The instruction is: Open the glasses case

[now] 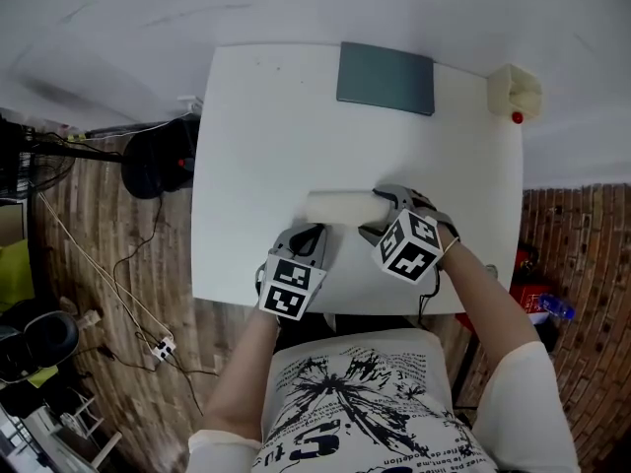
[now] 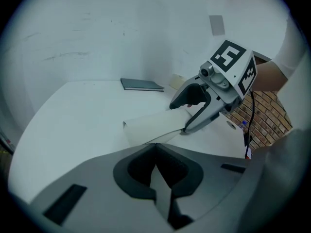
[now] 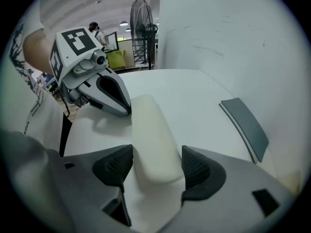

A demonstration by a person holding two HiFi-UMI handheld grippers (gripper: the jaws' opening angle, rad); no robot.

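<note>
Gripping the glasses case (image 3: 150, 130) at its right end: right tongs (image 3: 156, 168), item 1. Jaws stand part-way apart, with the 2 ribbed pads set against the 2 long sides of the case, which fills the gap between them. In the head view these tongs angle steeply down over that end.

Item 2: left tongs (image 2: 155, 147). Jaws are closed tip to tip, with nothing between them. The tips sit just beside the near long side of the case, toward its left end; whether they touch it cannot be told. In the head view these tongs lie on the person's side of the case.

Item 3: the case itself, cream with rounded ends, lid down as far as the views show. It lies flat on the white worktop (image 1: 246, 146), well apart from the grey slab (image 1: 385, 77) and on the person's side of that slab. Its long axis runs left to right in the head view, about parallel to the slab's long edge. 1 end points toward the person's left; the other sits in the right tongs.
</note>
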